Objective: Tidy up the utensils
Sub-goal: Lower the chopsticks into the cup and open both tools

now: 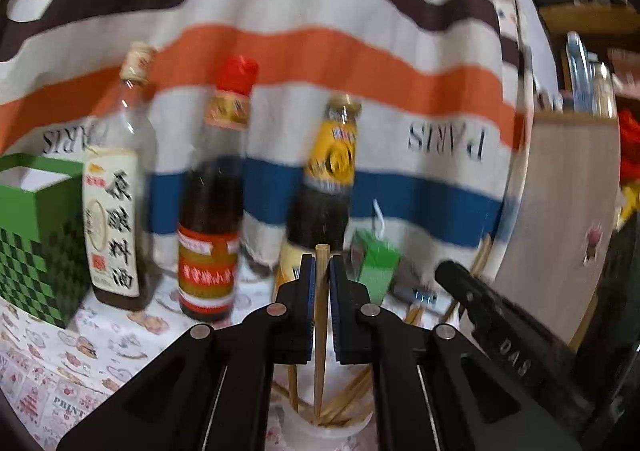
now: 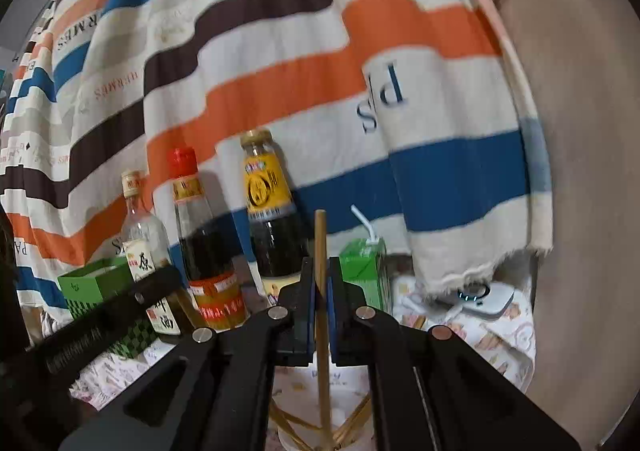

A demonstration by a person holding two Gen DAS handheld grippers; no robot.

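Note:
My left gripper (image 1: 321,271) is shut on a wooden chopstick (image 1: 321,331) held upright, its lower tip inside a white cup (image 1: 320,431) that holds several more chopsticks (image 1: 352,399). My right gripper (image 2: 321,275) is shut on another upright wooden chopstick (image 2: 321,251), its lower end reaching into the same white cup (image 2: 340,383) with several chopsticks (image 2: 352,423). The right gripper's black arm shows in the left wrist view (image 1: 500,327); the left gripper's arm shows in the right wrist view (image 2: 100,331).
Three sauce bottles (image 1: 210,211) stand behind the cup against a striped cloth (image 1: 320,51). A green checkered box (image 1: 40,235) is at left and a green juice carton (image 1: 376,263) at right. A wooden board (image 1: 560,219) stands far right. A white device (image 2: 484,297) lies on the patterned tablecloth (image 1: 60,363).

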